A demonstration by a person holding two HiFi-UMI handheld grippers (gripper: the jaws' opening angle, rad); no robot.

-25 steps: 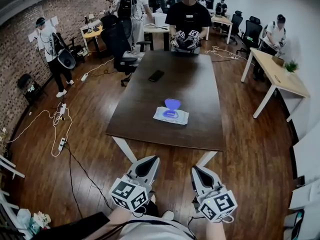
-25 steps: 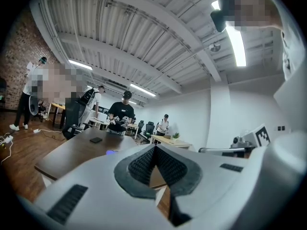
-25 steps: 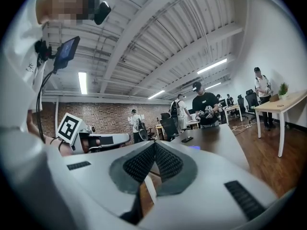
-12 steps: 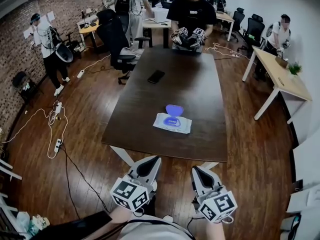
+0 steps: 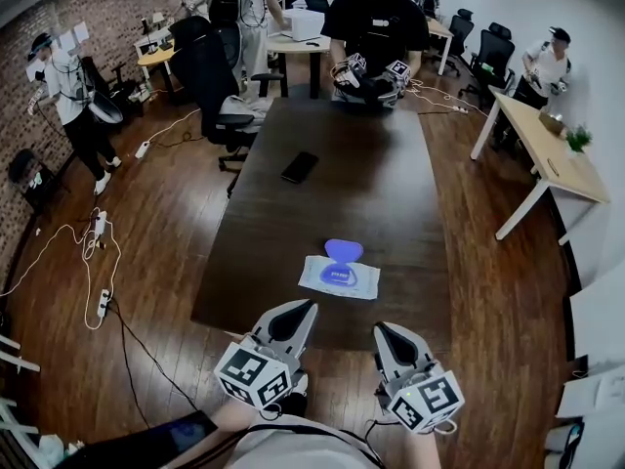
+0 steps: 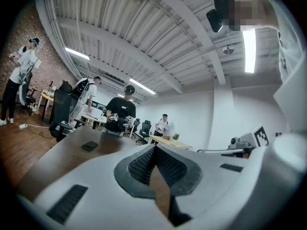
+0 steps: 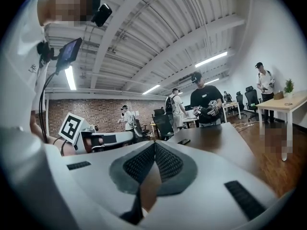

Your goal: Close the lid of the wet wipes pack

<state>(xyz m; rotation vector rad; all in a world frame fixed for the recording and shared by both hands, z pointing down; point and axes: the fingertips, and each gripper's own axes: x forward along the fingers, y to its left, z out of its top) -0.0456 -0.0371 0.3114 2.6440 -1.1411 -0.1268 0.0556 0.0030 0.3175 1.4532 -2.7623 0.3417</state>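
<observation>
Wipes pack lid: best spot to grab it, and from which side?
Take the purple lid by its rounded free edge, reaching over from the far side: it is flipped open away from you, hinged near the middle of the wet wipes pack. Probably easier pushed than pinched.

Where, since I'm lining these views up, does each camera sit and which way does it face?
Head view: on the head, steeply down at table, wet wipes pack; left gripper, right gripper show.
Left gripper view: on it, level along its shut jaws; right gripper beside.
Right gripper view: likewise; left gripper beside.
Shared: the phone, all three.
</observation>
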